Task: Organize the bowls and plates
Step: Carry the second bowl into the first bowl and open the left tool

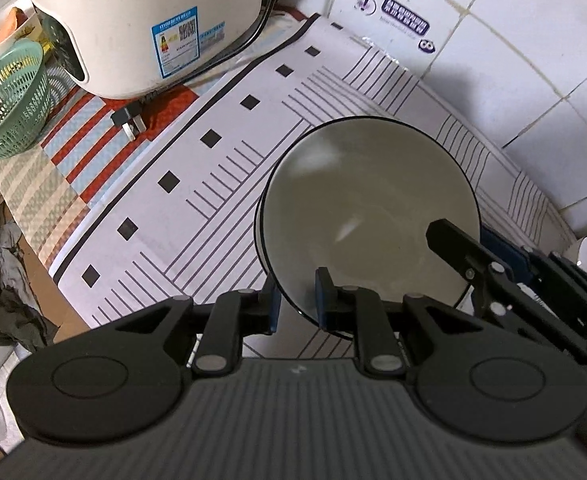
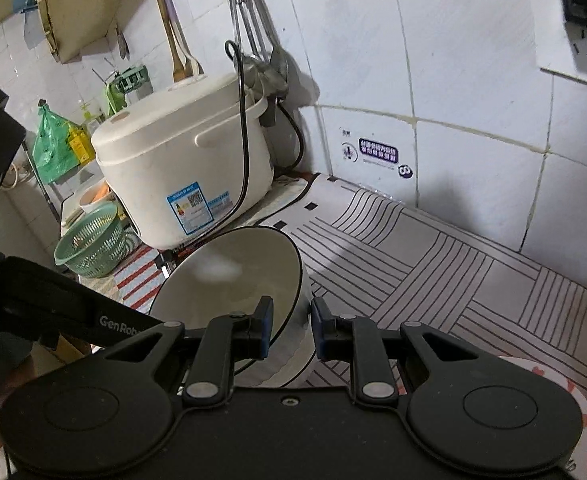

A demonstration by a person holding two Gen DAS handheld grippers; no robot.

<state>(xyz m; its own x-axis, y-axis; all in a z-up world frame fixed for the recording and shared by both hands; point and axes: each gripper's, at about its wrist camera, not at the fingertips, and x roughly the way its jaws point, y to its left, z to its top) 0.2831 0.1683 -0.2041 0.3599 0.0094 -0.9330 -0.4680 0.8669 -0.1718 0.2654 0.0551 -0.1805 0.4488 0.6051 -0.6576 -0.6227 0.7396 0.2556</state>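
Note:
A white bowl with a thin black rim (image 1: 367, 216) stands on the line-patterned mat. My left gripper (image 1: 298, 300) straddles its near rim, one finger outside and one inside, touching the wall. In the right wrist view the same bowl (image 2: 233, 280) sits just ahead of my right gripper (image 2: 291, 330), whose fingers also straddle its rim with a gap on the outer side. The right gripper's finger (image 1: 459, 248) shows inside the bowl in the left wrist view. A plate with red heart marks (image 2: 585, 432) lies at the right edge.
A white rice cooker (image 1: 149, 20) with its black cord and plug (image 1: 129, 122) stands at the back left. A green plastic basket (image 1: 7, 100) sits beside it. The tiled wall (image 2: 473, 80) closes the back and right. Ladles hang above the cooker (image 2: 253, 40).

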